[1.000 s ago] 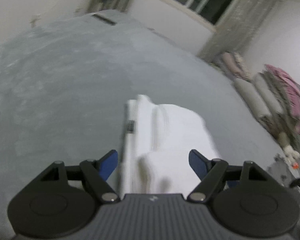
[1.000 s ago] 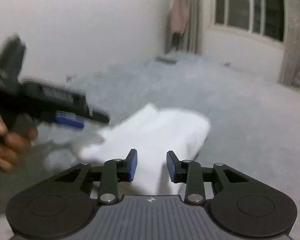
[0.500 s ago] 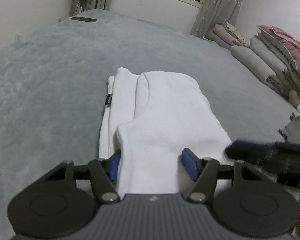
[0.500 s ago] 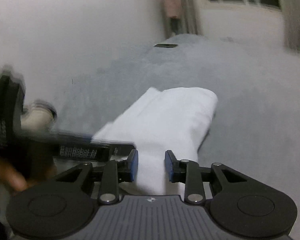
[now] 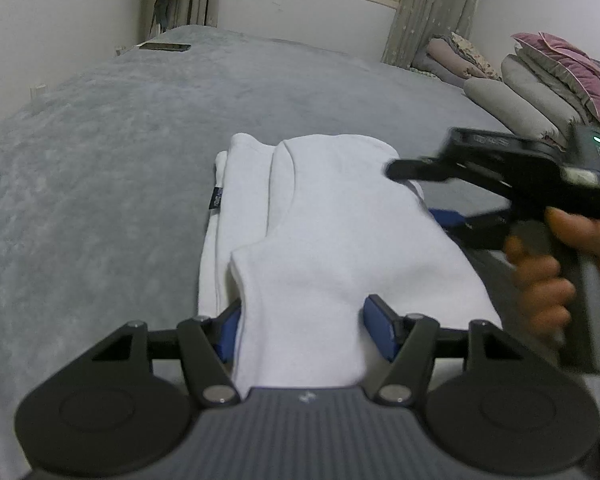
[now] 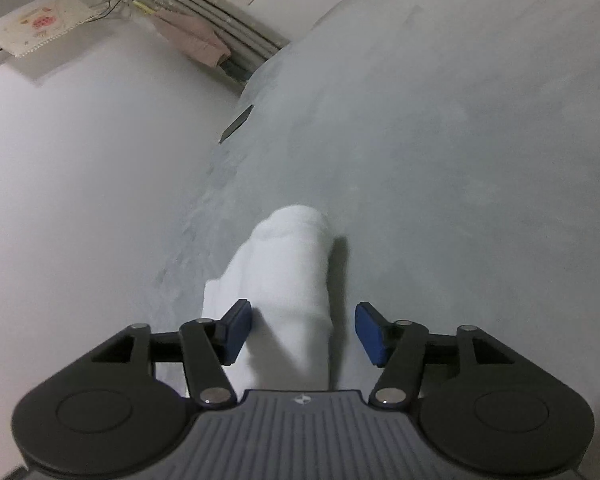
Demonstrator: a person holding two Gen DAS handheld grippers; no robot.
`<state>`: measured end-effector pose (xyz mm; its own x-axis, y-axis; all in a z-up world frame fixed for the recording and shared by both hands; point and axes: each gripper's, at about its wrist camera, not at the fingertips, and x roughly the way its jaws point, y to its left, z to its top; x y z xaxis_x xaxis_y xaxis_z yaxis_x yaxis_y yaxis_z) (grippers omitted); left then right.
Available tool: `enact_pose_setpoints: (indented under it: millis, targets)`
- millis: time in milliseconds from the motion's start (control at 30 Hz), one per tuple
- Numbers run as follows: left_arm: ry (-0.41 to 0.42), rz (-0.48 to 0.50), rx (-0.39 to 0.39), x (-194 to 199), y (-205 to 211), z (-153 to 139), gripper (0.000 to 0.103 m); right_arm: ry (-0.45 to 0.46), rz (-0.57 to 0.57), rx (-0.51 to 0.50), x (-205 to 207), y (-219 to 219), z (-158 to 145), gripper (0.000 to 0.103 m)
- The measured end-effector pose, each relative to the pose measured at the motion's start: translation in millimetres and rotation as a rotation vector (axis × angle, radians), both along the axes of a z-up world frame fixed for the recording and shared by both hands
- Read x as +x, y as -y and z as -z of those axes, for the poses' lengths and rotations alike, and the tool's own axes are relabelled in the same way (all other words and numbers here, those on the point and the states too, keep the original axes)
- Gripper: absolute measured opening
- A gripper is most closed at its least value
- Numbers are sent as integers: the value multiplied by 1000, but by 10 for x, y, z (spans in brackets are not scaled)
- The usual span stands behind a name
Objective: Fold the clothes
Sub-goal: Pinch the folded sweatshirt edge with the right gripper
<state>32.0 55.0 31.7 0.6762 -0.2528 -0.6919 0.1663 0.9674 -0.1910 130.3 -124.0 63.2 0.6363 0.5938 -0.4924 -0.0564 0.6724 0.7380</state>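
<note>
white garment is lying folded into a long narrow stack on the grey bed cover, layers stepped at the far end, small dark tag sticking out on its left edge. left gripper is sitting half open with the near end of the top fold between the blue pads, grip unclear. right gripper, held in a hand, is straddling the right edge, jaws just opening, pads clear of the cloth.
</note>
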Motion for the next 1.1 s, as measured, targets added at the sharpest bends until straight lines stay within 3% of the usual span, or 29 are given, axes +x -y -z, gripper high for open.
enact_pose_setpoints:
  millis: [67, 100, 233, 333, 400, 500, 633, 700, 800, 933, 1100]
  targets:
    - [-4, 3, 1, 7, -14, 11, 62, 15, -36, -41, 144, -100, 0, 38]
    - [-4, 5, 5, 4, -13, 15, 61, 22, -57, -79, 212, -159, -8, 20]
    - [-7, -2, 21, -23, 16, 21, 62, 123, -92, -181, 354, -229, -185, 7]
    - [-6, -6, 26, -19, 38, 26, 62, 171, -138, -232, 389, -271, -244, 7]
    - [-3, -6, 28, -18, 44, 30, 62, 150, -153, -299, 424, -348, -133, 7]
    - [-1, -4, 30, -17, 38, 36, 63, 123, -132, -293, 458, -325, -36, 7]
    - [-5, -3, 23, -8, 16, 28, 63, 125, -43, -263, 237, -189, -221, 35]
    - [-5, -5, 24, -8, 15, 25, 63, 109, -81, -252, 86, -144, -327, 35]
    - [-6, -8, 23, -11, 14, 24, 63, 16, -158, -191, -167, -80, -316, 33]
    - [1, -7, 37, -20, 40, 29, 63, 40, -185, -142, -628, -81, -278, 15]
    - [8, -5, 49, -21, 47, 44, 65, 60, -169, -323, -697, -240, -143, 9]
